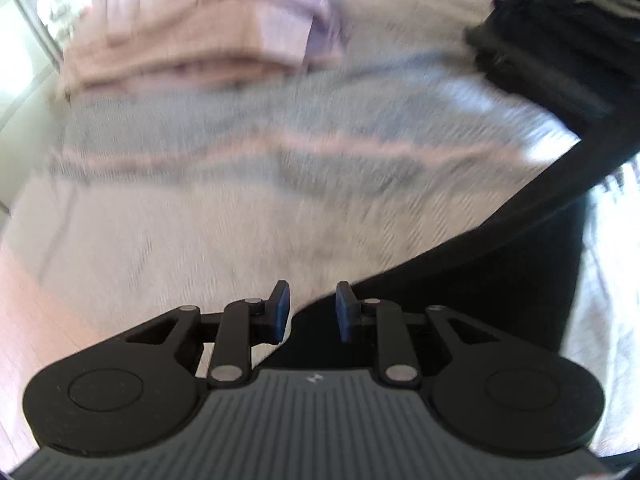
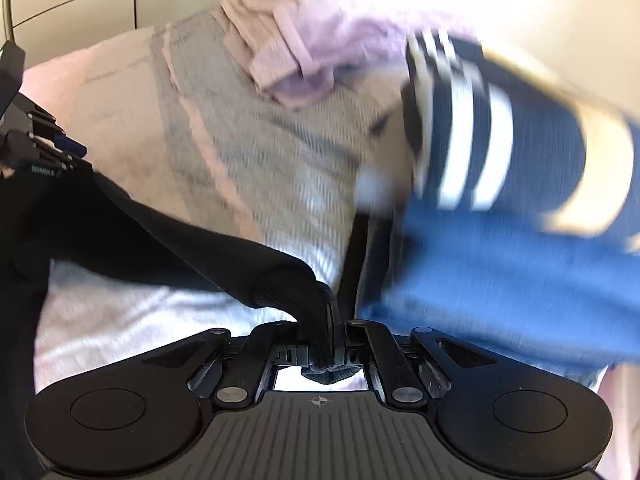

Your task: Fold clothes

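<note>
A black garment (image 2: 132,236) with a ribbed cuff is stretched across a pale woven blanket (image 1: 248,216), running from the left claw over to the right one. No readable writing can be made out; a small label near the left claw is too blurred. The right claw (image 2: 326,344) is clamped on the ribbed cuff. The left claw (image 1: 310,312) stands a little apart above the black fabric, with nothing pressed between its blue pads (image 1: 282,306). Pink folded clothes (image 2: 320,40) and a navy garment with white stripes (image 2: 480,128) are seen beyond.
</note>
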A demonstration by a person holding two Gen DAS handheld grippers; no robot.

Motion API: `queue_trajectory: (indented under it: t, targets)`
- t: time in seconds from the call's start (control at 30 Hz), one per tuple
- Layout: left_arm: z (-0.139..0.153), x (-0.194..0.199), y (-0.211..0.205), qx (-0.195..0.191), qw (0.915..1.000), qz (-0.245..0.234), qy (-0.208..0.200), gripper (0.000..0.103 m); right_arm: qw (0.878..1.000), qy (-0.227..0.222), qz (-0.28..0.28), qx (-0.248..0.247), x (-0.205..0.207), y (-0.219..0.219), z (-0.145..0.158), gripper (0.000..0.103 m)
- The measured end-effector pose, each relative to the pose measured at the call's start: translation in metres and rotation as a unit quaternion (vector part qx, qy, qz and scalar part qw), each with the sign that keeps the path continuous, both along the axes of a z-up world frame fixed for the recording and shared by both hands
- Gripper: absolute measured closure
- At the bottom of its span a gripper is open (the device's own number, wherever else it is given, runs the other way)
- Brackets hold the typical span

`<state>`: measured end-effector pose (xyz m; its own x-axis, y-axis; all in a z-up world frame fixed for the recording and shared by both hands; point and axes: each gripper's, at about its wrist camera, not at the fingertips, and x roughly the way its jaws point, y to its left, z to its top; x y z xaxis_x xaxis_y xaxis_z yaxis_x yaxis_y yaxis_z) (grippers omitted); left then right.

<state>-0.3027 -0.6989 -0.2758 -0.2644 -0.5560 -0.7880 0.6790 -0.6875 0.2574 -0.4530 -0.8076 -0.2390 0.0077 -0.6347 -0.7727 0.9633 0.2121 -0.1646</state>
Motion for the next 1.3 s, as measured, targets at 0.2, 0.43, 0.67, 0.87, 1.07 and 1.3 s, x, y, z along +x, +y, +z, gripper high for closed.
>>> queue_trajectory:
  t: [0.2,0.43,0.67,0.87,1.07,1.3]
  targets:
    - [0.0,-0.036,0.008,0.027,0.997,-0.049,0.054,0.082,0.998,0.024,0.022,-0.056,0.03,-0.022,0.034,0.099]
    - [0.0,-0.062,-0.035,0.003,0.9962,-0.015,0.086,0.082,0.997,0.017,-0.001,-0.073,0.04,-0.06,0.034,0.099]
    - [0.05,-0.014,-0.002,0.042,0.9787,-0.055,0.193,0.078,0.997,0.007,-0.025,-0.069,0.023,-0.063,0.051,0.099]
    - [0.006,-0.043,-0.007,0.118,0.9782,-0.087,0.147,0.075,0.998,0.013,-0.027,-0.057,0.022,-0.066,0.052,0.099]
    - [-0.029,-0.106,-0.069,0.121,0.9788,-0.04,0.16,0.075,0.994,0.064,0.001,-0.084,0.036,-0.058,0.049,0.081]
    - [-0.03,-0.106,-0.066,0.118,0.9794,-0.017,0.163,0.074,0.99,0.056,0.028,-0.128,0.043,-0.028,0.043,0.014]
